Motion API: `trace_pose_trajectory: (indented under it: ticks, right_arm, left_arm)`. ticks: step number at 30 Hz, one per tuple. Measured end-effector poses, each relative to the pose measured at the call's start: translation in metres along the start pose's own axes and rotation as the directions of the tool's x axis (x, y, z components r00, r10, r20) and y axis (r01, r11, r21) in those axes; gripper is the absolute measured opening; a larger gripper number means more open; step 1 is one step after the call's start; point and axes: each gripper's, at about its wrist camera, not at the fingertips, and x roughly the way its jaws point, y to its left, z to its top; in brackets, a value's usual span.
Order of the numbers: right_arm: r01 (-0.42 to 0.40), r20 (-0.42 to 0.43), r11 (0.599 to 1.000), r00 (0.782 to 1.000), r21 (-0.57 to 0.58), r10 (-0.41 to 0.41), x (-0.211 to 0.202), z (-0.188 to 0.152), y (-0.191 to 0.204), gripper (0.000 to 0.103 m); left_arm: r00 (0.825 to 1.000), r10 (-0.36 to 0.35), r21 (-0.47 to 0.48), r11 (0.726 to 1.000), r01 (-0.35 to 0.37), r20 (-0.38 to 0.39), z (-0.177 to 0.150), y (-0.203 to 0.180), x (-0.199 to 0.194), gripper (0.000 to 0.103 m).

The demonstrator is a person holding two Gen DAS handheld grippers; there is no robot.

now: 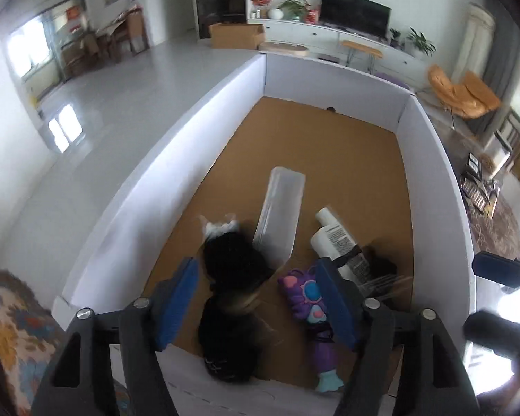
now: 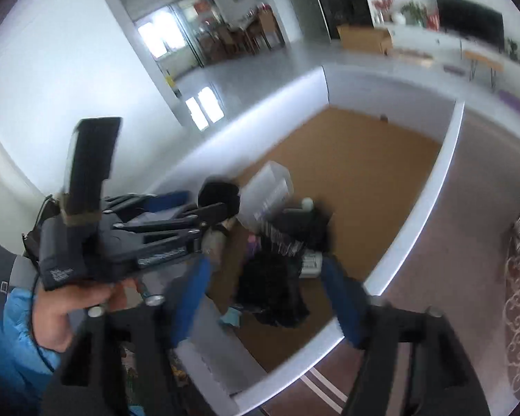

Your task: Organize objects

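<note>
Both jaws wide and empty, I hover my left gripper with the black plush toy lying between its pads, so I'd drop straight and squeeze mid-body, keeping my right gripper off the clear bin just ahead.

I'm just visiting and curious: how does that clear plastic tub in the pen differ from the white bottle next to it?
The clear tub is see-through, long and boxy; the white bottle is opaque and rounded, with a printed label. The tub reaches farther up the brown floor than the bottle. A dark strap crosses the bottle, while the tub is bare. Both lie on their sides among the toys.
</note>
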Motion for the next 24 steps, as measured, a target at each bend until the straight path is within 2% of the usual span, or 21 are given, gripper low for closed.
trace_pose_trajectory:
  ticks: [3,4,6,7,8,9,10,11,12,13,14,16,17,19,21,24]
  right_arm:
    - [-0.021,0.061,0.998,0.998,0.051,0.018,-0.020,-0.006,-0.018,0.071]
    - [-0.005,0.093,0.998,0.996,0.060,-0.001,-0.031,-0.009,-0.023,0.076]
    - [0.069,0.188,0.994,0.979,0.083,-0.083,-0.061,-0.022,-0.043,0.090]
    - [0.130,0.240,0.986,0.959,0.108,-0.153,-0.078,-0.034,-0.058,0.099]
    - [0.189,0.273,0.972,0.936,0.140,-0.221,-0.088,-0.041,-0.074,0.103]
    - [0.241,0.287,0.954,0.915,0.176,-0.284,-0.096,-0.054,-0.090,0.103]
    - [0.297,0.278,0.929,0.894,0.223,-0.352,-0.102,-0.067,-0.110,0.103]
    - [0.369,0.221,0.880,0.870,0.299,-0.441,-0.106,-0.087,-0.143,0.103]
    - [0.415,0.174,0.841,0.853,0.346,-0.493,-0.107,-0.101,-0.166,0.103]
    - [0.474,0.122,0.786,0.821,0.397,-0.557,-0.110,-0.122,-0.194,0.103]
    - [0.521,0.083,0.737,0.791,0.430,-0.607,-0.115,-0.141,-0.215,0.103]
    - [0.591,0.022,0.656,0.735,0.469,-0.678,-0.125,-0.170,-0.249,0.103]
    - [0.616,-0.005,0.620,0.711,0.486,-0.703,-0.133,-0.185,-0.260,0.103]
    - [0.648,-0.046,0.555,0.671,0.522,-0.740,-0.145,-0.213,-0.282,0.103]
    - [0.646,-0.056,0.520,0.655,0.559,-0.754,-0.152,-0.226,-0.293,0.103]
    - [0.630,-0.058,0.496,0.651,0.598,-0.757,-0.163,-0.234,-0.294,0.103]
  left_arm:
    - [1.000,-0.015,0.008,1.000,0.015,0.024,-0.002,-0.013,-0.003,0.069]
    - [0.999,-0.023,0.022,1.000,0.022,0.033,-0.002,-0.022,-0.006,0.069]
    - [0.995,-0.083,0.062,0.995,0.079,0.064,-0.004,-0.060,-0.016,0.069]
    - [0.987,-0.142,0.090,0.987,0.136,0.072,-0.008,-0.079,-0.024,0.070]
    - [0.976,-0.208,0.126,0.972,0.199,0.066,-0.012,-0.099,-0.030,0.071]
    - [0.961,-0.274,0.164,0.951,0.262,0.050,-0.018,-0.120,-0.032,0.078]
    - [0.934,-0.358,0.218,0.912,0.347,0.013,-0.030,-0.152,-0.036,0.084]
    - [0.910,-0.413,0.258,0.878,0.404,-0.021,-0.037,-0.178,-0.036,0.094]
    - [0.889,-0.454,0.295,0.844,0.448,-0.053,-0.048,-0.199,-0.035,0.097]
    - [0.878,-0.472,0.328,0.820,0.469,-0.075,-0.061,-0.221,-0.034,0.097]
    - [0.878,-0.471,0.361,0.808,0.466,-0.082,-0.073,-0.244,-0.028,0.097]
    - [0.900,-0.430,0.414,0.808,0.420,-0.072,-0.089,-0.279,-0.008,0.097]
    - [0.916,-0.395,0.443,0.810,0.384,-0.071,-0.096,-0.300,0.005,0.097]
    - [0.932,-0.356,0.478,0.809,0.343,-0.066,-0.101,-0.318,0.026,0.097]
    - [0.946,-0.318,0.493,0.815,0.305,-0.059,-0.100,-0.334,0.045,0.097]
    - [0.951,-0.300,0.474,0.828,0.299,-0.075,-0.092,-0.348,0.066,0.097]
